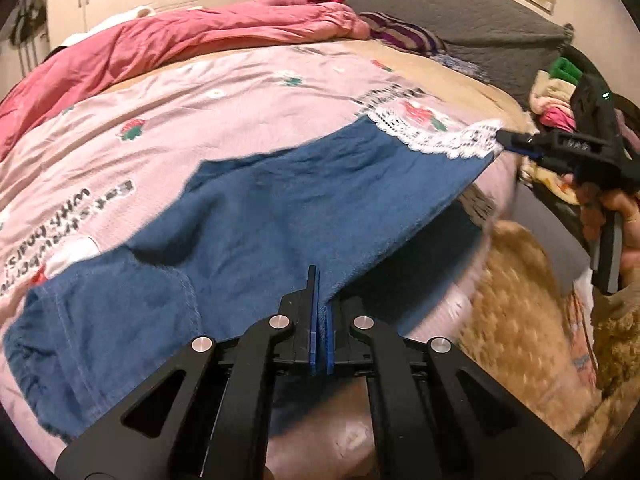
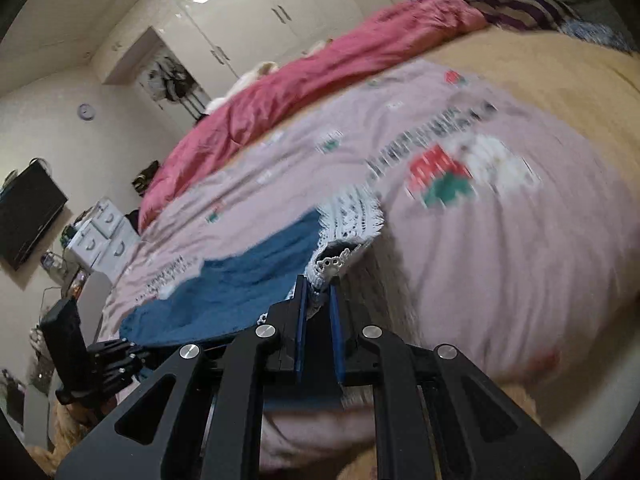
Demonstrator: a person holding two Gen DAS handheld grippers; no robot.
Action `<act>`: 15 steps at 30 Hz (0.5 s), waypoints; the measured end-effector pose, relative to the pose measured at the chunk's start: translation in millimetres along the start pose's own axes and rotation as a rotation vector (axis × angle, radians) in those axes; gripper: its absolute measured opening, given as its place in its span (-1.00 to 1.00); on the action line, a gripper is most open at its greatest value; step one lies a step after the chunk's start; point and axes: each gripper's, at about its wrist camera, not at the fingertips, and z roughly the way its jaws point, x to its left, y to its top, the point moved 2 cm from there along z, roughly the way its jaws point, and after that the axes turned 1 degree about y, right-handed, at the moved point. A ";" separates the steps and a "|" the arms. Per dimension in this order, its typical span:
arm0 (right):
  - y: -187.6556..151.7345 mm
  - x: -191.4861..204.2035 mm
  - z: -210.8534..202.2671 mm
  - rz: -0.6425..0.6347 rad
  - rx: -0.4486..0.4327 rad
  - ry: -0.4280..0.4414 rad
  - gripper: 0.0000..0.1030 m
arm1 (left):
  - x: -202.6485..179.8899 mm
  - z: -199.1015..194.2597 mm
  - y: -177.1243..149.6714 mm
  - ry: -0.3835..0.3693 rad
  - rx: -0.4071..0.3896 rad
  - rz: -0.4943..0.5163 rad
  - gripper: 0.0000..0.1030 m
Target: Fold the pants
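Blue pants [image 1: 256, 216] with a white lace hem [image 1: 436, 136] lie stretched across the near part of a bed, partly lifted off it. My left gripper [image 1: 319, 280] is shut on the near edge of the blue cloth. My right gripper [image 1: 505, 139] shows at the right of the left wrist view, pinching the lace hem corner. In the right wrist view the right gripper [image 2: 318, 286] is closed on the lace hem [image 2: 352, 220], with the blue pants [image 2: 240, 284] running away to the left toward the left gripper [image 2: 116, 360].
The bed has a pink printed cover [image 1: 240, 96], a rumpled red duvet [image 1: 192, 36] at the far side and a grey headboard [image 1: 440, 4]. A pile of clothes [image 1: 552, 96] sits right. A fuzzy tan rug [image 1: 516, 292] lies below the bed edge. White wardrobes [image 2: 256, 12] and drawers [image 2: 102, 236] stand beyond.
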 end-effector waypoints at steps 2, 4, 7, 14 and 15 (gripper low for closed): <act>-14.9 -7.8 2.9 0.025 0.036 -0.020 -0.80 | -3.7 5.6 -6.0 0.013 0.022 0.017 -1.00; -26.4 -14.2 8.2 0.029 0.069 -0.054 -0.80 | -6.0 13.3 -11.3 0.005 0.051 0.021 -1.00; -37.5 -22.0 11.1 0.049 0.095 -0.071 -0.80 | -9.3 17.5 -15.1 0.005 0.067 0.027 -1.00; -50.1 -30.4 18.1 0.033 0.134 -0.123 -0.80 | -11.8 29.8 -25.7 0.018 0.110 0.042 -0.95; -50.9 -31.0 19.8 0.032 0.138 -0.125 -0.80 | -12.2 30.8 -26.6 0.020 0.112 0.045 -0.95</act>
